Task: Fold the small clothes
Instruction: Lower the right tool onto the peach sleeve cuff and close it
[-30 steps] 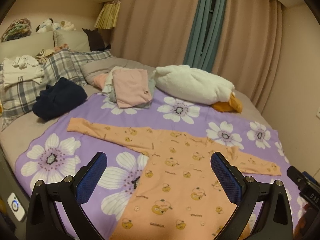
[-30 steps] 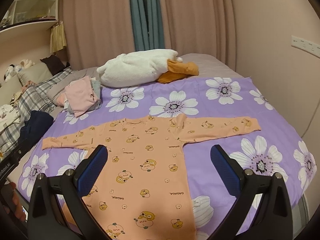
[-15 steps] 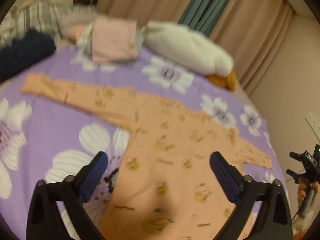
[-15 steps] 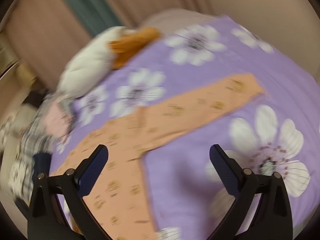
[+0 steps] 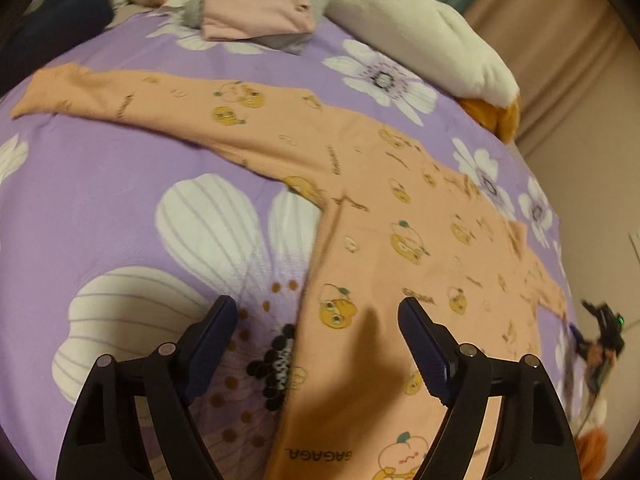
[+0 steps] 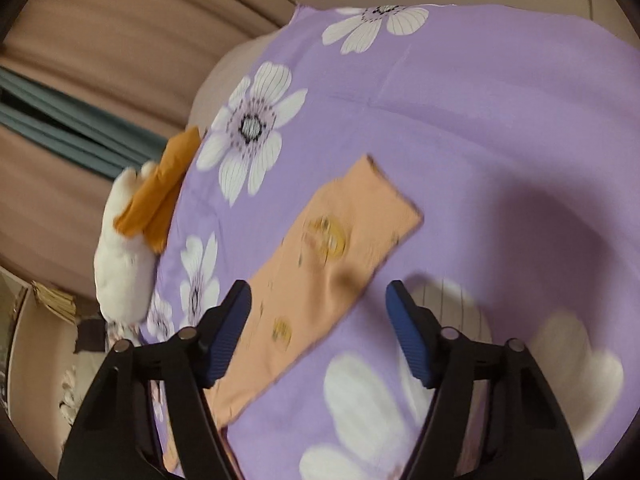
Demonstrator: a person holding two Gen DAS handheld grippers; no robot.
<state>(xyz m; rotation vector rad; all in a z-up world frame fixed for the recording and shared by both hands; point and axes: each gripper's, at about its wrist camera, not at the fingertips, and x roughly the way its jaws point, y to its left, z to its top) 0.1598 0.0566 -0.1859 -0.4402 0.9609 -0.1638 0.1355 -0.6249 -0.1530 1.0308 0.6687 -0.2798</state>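
An orange long-sleeved baby garment (image 5: 384, 248) with cartoon prints lies spread flat on the purple flowered bedspread (image 5: 120, 168). My left gripper (image 5: 318, 320) is open and low over the garment's left side edge, below the armpit. My right gripper (image 6: 318, 300) is open and hovers just above the garment's right sleeve (image 6: 328, 256), near its cuff. The right gripper also shows small at the right edge of the left wrist view (image 5: 600, 332). Neither gripper holds anything.
A stack of folded pink and grey clothes (image 5: 256, 0) lies at the bed's far side. A white and orange plush duck (image 5: 424, 40) lies beside it, also in the right wrist view (image 6: 132, 240). A dark blue garment (image 5: 56, 16) is at far left. Curtains (image 6: 80, 80) hang behind the bed.
Both grippers have dropped toward the bed and moved apart: the left toward the garment's left side, the right out over the right sleeve. Both stayed open.
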